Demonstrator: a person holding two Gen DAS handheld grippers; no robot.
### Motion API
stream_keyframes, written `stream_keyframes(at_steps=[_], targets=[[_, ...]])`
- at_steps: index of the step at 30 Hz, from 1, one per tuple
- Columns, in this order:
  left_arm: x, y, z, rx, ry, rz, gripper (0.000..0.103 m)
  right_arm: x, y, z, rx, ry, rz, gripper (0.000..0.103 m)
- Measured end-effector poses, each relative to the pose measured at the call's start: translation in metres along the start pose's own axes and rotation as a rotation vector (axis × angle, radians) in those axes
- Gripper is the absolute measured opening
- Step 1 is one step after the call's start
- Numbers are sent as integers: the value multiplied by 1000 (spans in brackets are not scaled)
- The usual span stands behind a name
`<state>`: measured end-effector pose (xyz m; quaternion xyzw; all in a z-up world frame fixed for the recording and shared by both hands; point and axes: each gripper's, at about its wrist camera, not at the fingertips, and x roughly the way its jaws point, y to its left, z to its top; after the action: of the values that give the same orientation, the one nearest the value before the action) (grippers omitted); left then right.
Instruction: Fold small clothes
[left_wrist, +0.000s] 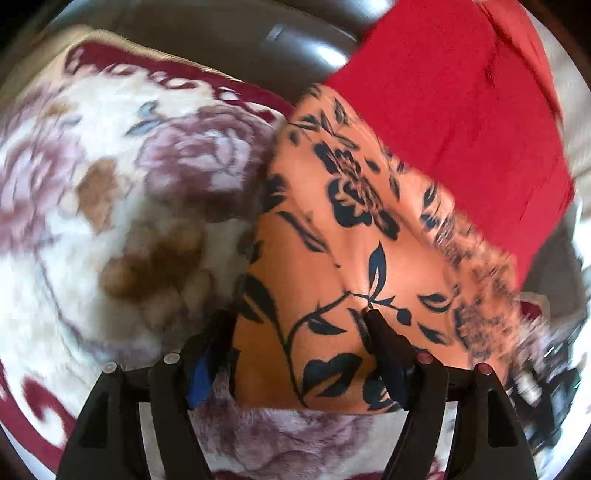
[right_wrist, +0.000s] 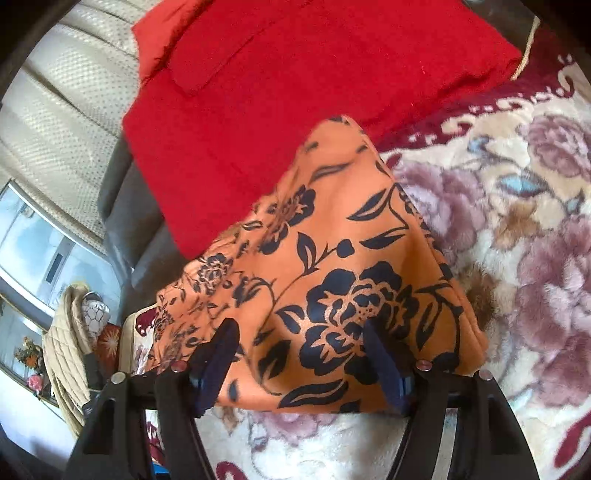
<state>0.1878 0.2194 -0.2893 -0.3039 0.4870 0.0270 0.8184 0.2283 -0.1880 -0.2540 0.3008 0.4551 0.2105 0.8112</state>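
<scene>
Orange floral garment (left_wrist: 332, 236) lies on the plush floral blanket (left_wrist: 110, 192), partly folded, with its long axis running from the near edge by the grippers away to a narrow far tip. In the left wrist view that tip leans slightly left; in the right wrist view (right_wrist: 332, 266) it leans slightly right. We see a red folded cloth (left_wrist: 454, 122) just past the tip, touching or overlapping the garment's far edge.

Left gripper (left_wrist: 295, 332): jaws spread wide across the garment's near hem. Right fingertip (left_wrist: 373, 317) presses into the fabric and puckers it. Left finger sits at the garment's left edge, blurred; we cannot tell whether it is over or beside the cloth. Nothing pinched between the fingers.

Right gripper (right_wrist: 299, 332): jaws also spread wide, both fingers (right_wrist: 373, 332) resting on top of the near part of the garment, cloth lying flat between them, no pinch.

Both grippers point forward and down at the blanket from the near side. Left view is motion-blurred. A cream quilted surface (right_wrist: 62, 122) shows far left in the right view.
</scene>
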Motion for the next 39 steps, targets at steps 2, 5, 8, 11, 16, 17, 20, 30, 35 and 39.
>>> stream_keyframes(at_steps=[2,5,8,11,16,17,20,30,35,39], targets=[[-18,-3,-5,26,-30,1,75,-13,-1,-2,34,5,57,75],[-36,1,-21,-15,-31,-82,75,-28,-14,-13,130,14,127,75],[-42,6,-40,-94,9,-175,76,-33,-26,-26,223,28,139,75],[-34,6,-53,-198,19,-275,77,-31,-45,-37,324,35,130,75],[-4,11,-45,-325,23,-297,78,-15,-73,-27,446,-3,167,77],[-1,13,-42,-352,3,-301,79,-13,-76,-23,457,-23,175,77],[0,12,-30,-374,-65,-317,79,-1,-87,-10,495,-61,207,80],[17,6,-15,-377,-127,-244,55,28,-51,17,261,-144,68,77],[11,2,-12,-346,-142,-239,29,22,-35,17,181,-157,39,22],[-11,-6,-12,-282,-175,-245,26,-1,-13,7,102,-195,36,19]])
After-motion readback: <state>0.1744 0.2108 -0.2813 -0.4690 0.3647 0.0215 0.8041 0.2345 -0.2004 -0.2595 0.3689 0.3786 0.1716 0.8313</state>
